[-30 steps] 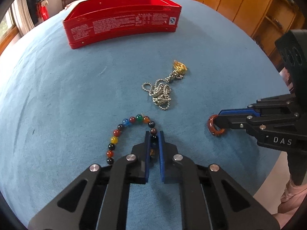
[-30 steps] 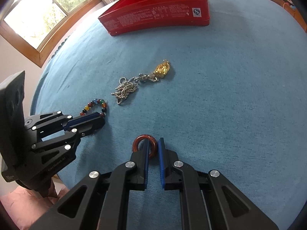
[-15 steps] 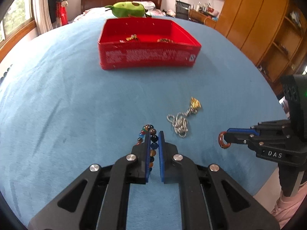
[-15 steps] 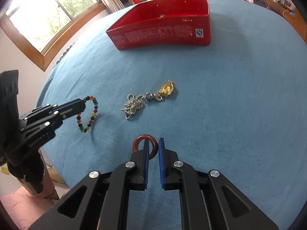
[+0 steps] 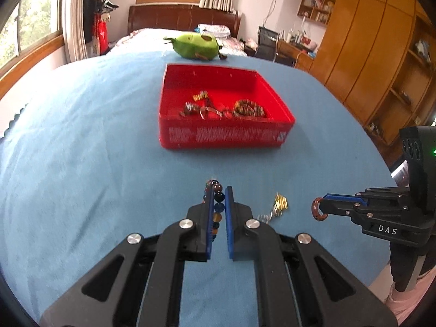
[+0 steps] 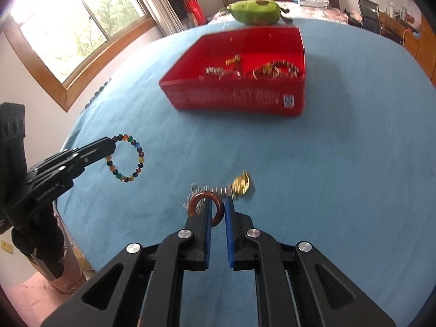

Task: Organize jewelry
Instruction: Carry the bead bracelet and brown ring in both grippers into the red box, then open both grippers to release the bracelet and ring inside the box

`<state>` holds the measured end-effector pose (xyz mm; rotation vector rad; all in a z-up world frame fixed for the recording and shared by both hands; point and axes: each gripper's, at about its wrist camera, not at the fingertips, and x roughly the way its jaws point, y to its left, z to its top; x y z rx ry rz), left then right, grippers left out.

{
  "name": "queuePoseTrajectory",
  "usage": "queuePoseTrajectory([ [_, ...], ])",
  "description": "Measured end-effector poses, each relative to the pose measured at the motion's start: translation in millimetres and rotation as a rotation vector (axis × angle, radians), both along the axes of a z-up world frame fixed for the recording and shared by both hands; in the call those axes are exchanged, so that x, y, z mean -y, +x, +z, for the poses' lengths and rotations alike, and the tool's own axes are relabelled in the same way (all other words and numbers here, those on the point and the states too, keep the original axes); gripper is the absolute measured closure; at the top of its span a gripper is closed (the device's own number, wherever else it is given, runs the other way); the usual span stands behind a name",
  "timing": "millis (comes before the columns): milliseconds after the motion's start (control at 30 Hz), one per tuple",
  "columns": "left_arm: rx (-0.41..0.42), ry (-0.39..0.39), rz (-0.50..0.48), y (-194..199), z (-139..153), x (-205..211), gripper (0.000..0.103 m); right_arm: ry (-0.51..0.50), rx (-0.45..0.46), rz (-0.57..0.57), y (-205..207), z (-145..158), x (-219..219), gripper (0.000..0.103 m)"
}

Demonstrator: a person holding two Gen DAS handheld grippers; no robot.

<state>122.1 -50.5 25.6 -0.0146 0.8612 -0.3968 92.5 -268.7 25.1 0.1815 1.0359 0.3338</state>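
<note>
My left gripper [image 5: 218,190] is shut on a bracelet of coloured beads [image 5: 217,204], which hangs clear of the blue cloth; the right wrist view shows that bracelet [image 6: 128,160] dangling from the left gripper [image 6: 113,143]. My right gripper [image 6: 218,203] is shut on a reddish-brown ring [image 6: 206,207], also lifted; the left wrist view shows the ring [image 5: 317,209] at the tip of the right gripper [image 5: 324,207]. A silver chain with a gold pendant [image 6: 241,184] lies on the cloth below. Farther back stands the red box [image 5: 226,136] with several jewelry pieces inside.
A blue cloth [image 5: 81,150] covers the round table. A green plush toy [image 5: 194,45] lies behind the box. Beyond are a bed, windows at the left and wooden cabinets [image 5: 381,54] at the right. A person's leg shows at the table's edge.
Both grippers have risen off the cloth, carrying the bead bracelet and the ring. The views have tilted up, so the red box's inside now shows. The chain stays on the cloth.
</note>
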Motion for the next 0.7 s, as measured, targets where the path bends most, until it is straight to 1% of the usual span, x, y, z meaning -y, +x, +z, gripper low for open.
queuePoseTrajectory([
  [100,0.019,0.001,0.018,14,12,0,0.097,0.006,0.025,-0.002,17,17,1,0.094],
  [233,0.034,0.011,0.045,45,27,3,0.097,0.010,0.046,-0.007,48,37,3,0.094],
  [367,0.044,0.009,0.053,79,42,12,0.097,0.006,0.047,-0.017,78,48,2,0.094],
  [533,0.071,-0.012,0.047,119,58,29,0.097,-0.007,0.045,-0.049,126,47,5,0.094],
  [600,0.072,-0.014,0.044,135,57,37,0.097,-0.007,0.037,-0.066,150,42,8,0.094],
  [700,0.056,-0.002,0.043,157,46,50,0.097,0.003,0.010,-0.086,181,28,13,0.094],
])
